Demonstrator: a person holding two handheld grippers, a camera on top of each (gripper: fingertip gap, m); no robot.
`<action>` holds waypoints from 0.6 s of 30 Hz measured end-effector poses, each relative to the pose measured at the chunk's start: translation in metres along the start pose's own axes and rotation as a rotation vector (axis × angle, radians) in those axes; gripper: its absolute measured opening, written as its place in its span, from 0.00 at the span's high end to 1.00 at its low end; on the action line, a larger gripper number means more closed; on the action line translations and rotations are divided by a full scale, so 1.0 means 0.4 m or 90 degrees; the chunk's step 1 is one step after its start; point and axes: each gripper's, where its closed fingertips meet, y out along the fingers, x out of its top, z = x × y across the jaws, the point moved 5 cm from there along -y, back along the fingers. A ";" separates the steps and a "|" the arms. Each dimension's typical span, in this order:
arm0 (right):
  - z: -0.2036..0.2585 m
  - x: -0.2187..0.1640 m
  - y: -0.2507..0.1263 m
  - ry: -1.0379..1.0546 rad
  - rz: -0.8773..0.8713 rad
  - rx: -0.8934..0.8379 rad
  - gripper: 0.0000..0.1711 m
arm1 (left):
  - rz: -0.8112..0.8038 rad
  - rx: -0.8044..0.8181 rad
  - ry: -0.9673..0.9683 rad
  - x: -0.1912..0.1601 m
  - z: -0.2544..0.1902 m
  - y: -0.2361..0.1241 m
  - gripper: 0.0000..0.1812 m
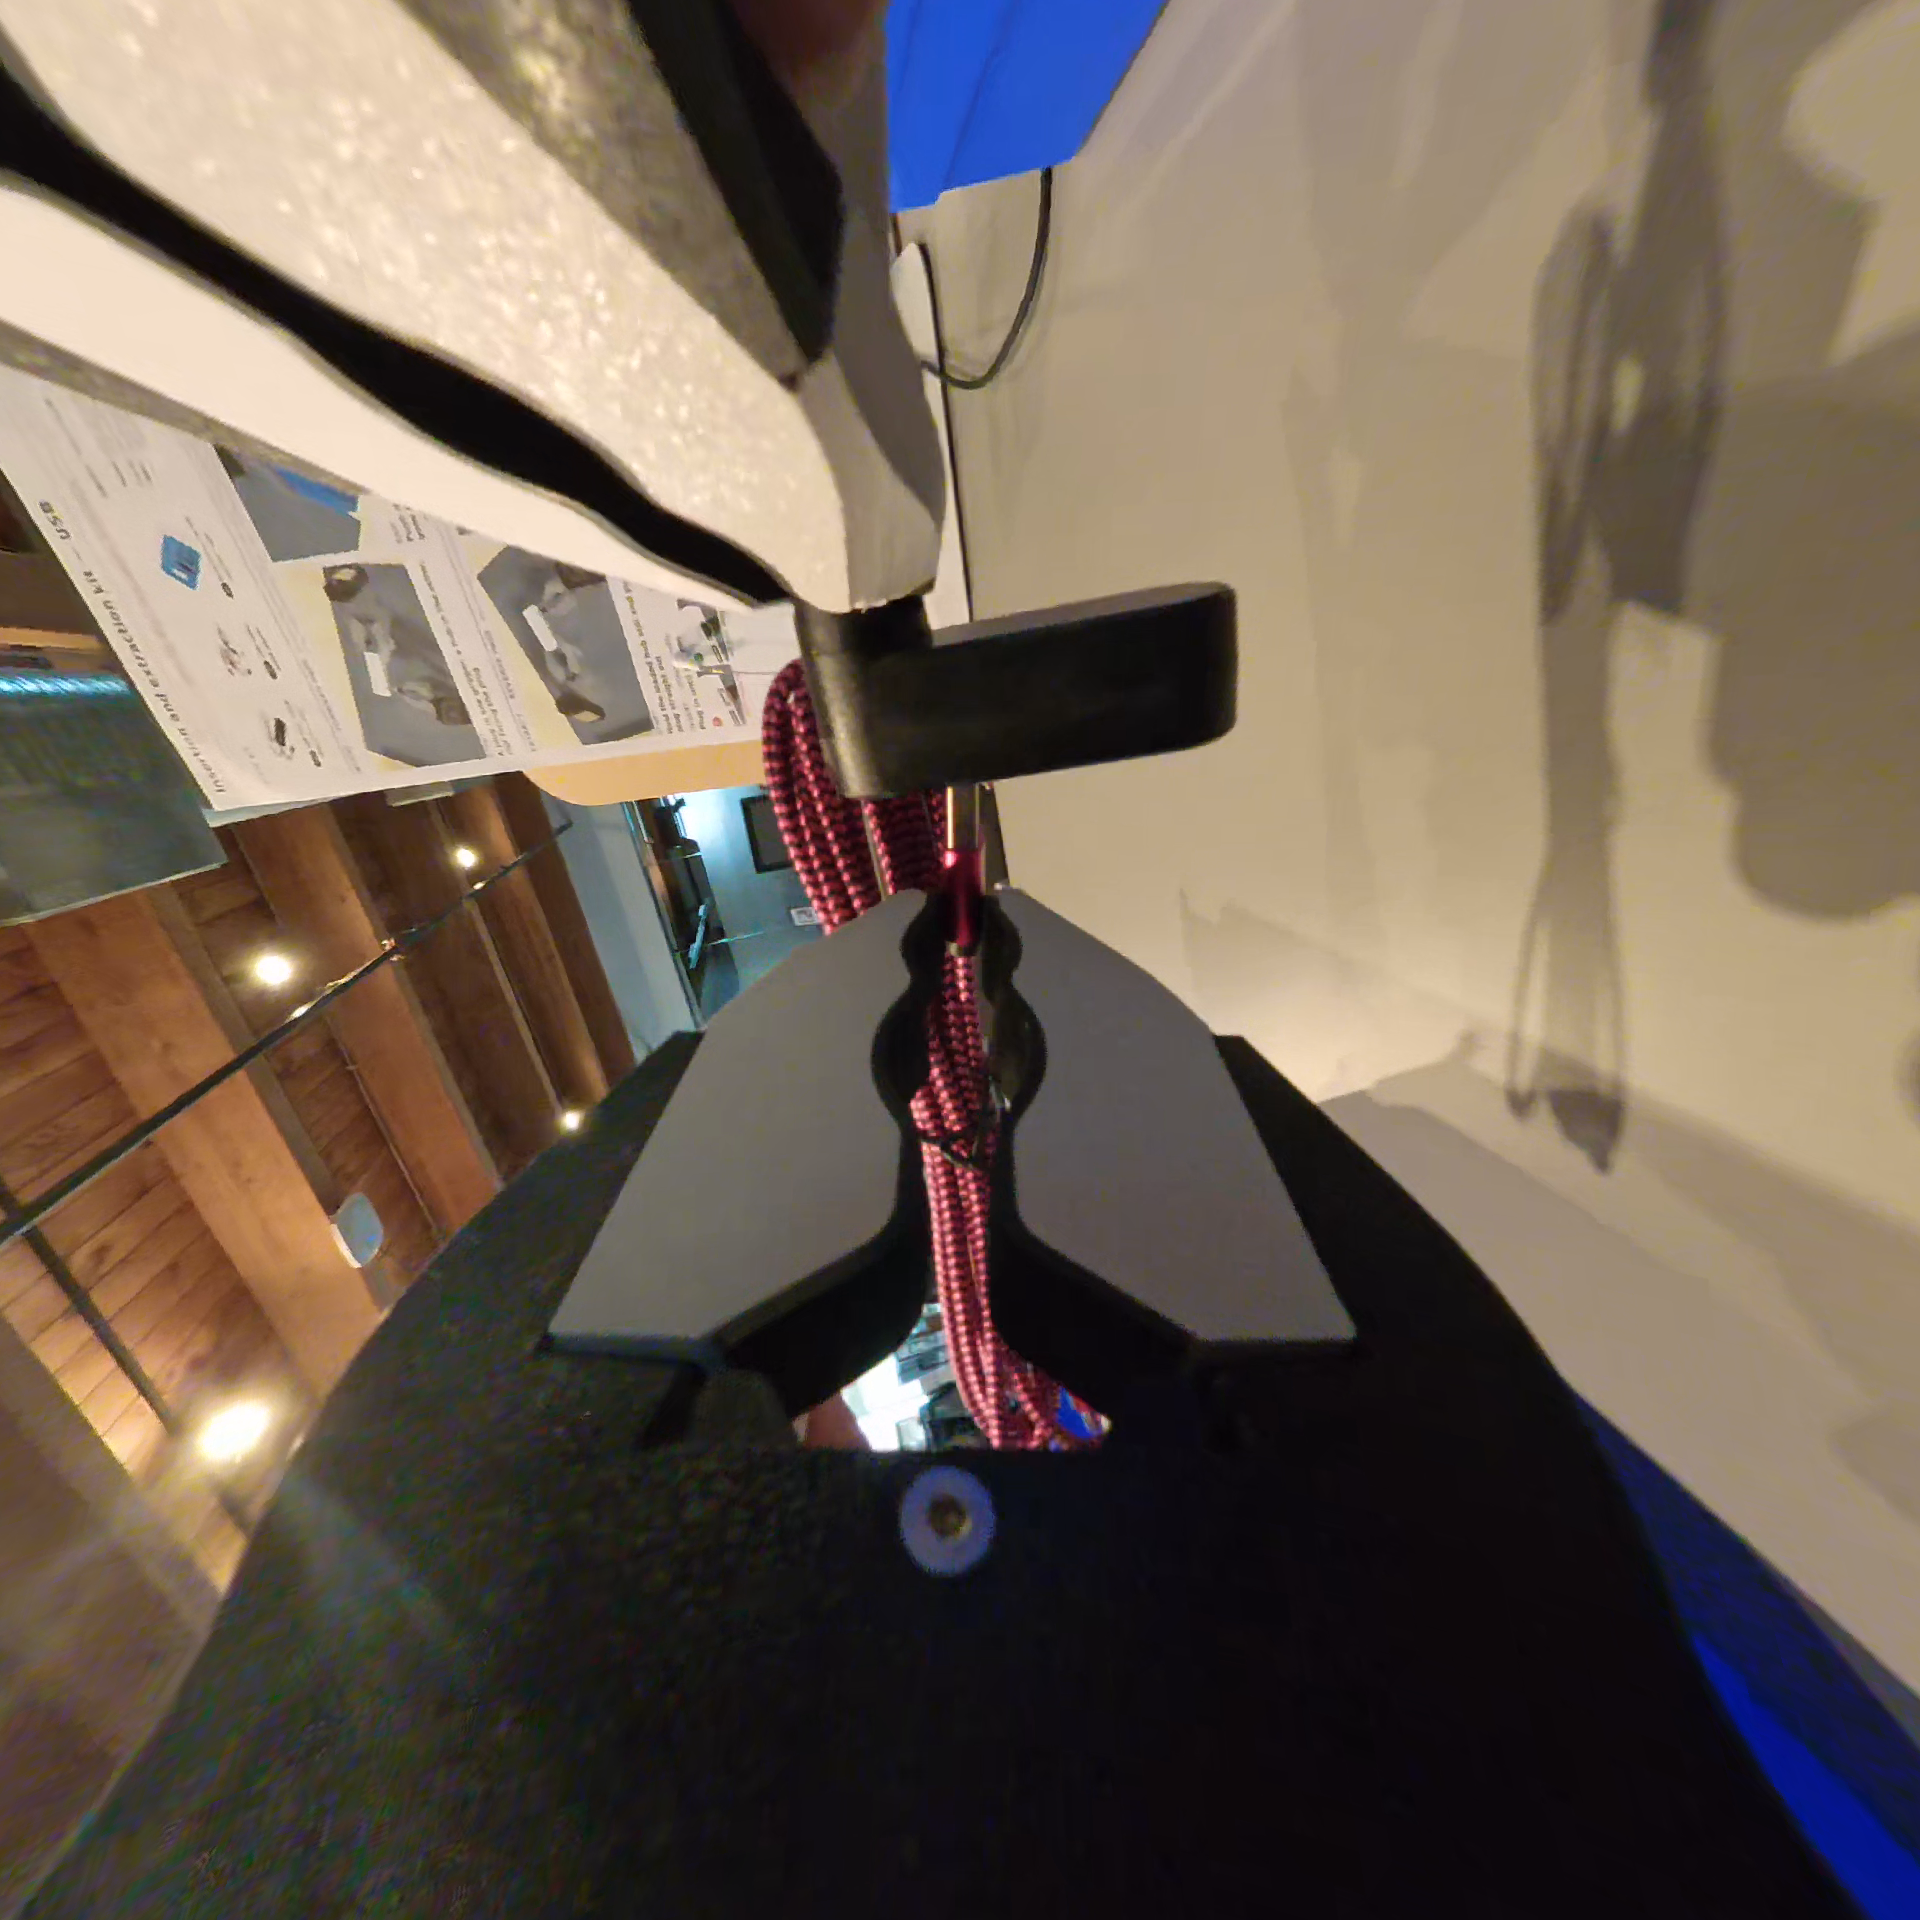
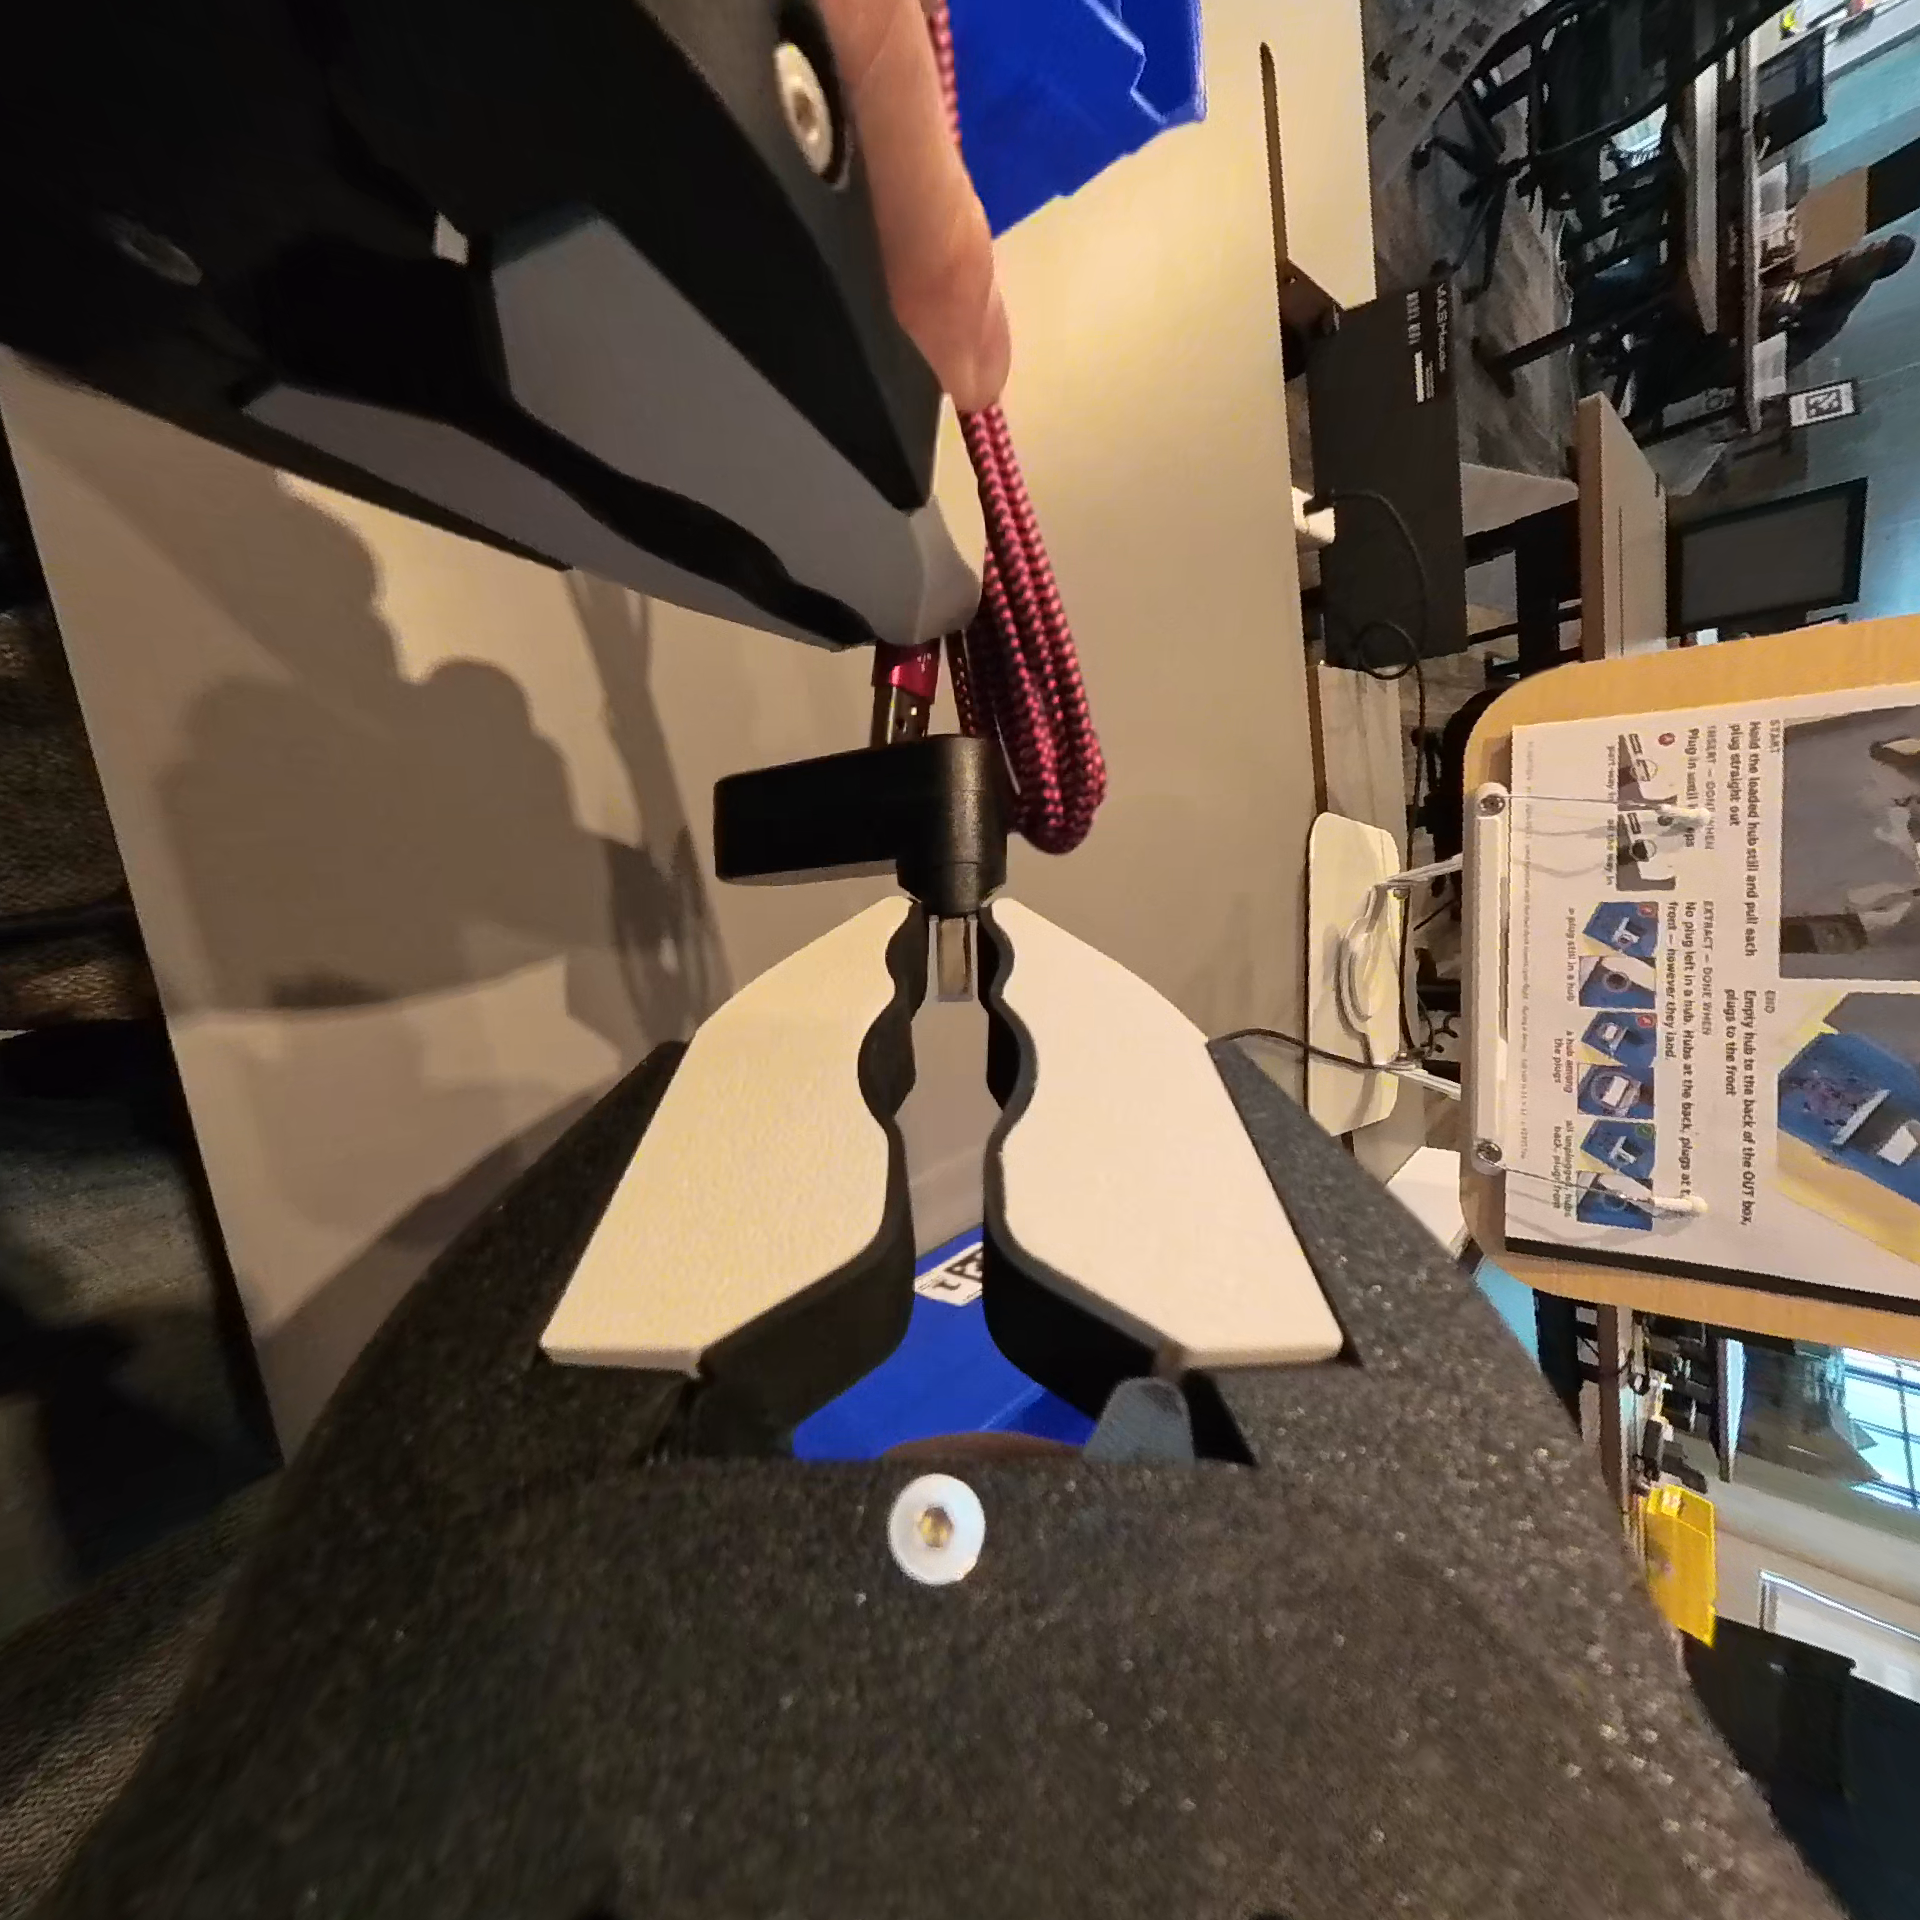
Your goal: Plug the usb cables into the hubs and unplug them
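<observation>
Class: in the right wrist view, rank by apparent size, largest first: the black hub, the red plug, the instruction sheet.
1. instruction sheet
2. black hub
3. red plug
The sheet lies farther off, so true sizes stay unsure.

One small black L-shaped plastic USB hub shows, and it serves as the landmark. One red-and-black braided USB cable hangs in several loops just beside the hub, with one red metal plug touching the hub's upper face. Two grey-and-black two-finger grippers meet at the hub: the right gripper from below it, the left gripper from above it. One blue plastic bin sits well beyond the hub. One printed instruction sheet on one wooden board stands off to the hub's right.
</observation>
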 end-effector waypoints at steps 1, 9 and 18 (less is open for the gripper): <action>0.001 0.002 0.001 0.000 0.001 0.001 0.95 | 0.004 -0.005 -0.013 -0.002 0.001 0.001 0.97; -0.009 0.014 -0.002 0.042 -0.017 -0.010 0.96 | 0.017 -0.007 -0.071 -0.016 0.018 0.002 0.97; -0.005 0.020 0.002 0.071 -0.028 -0.007 0.96 | 0.034 -0.013 -0.075 -0.023 0.021 0.007 0.97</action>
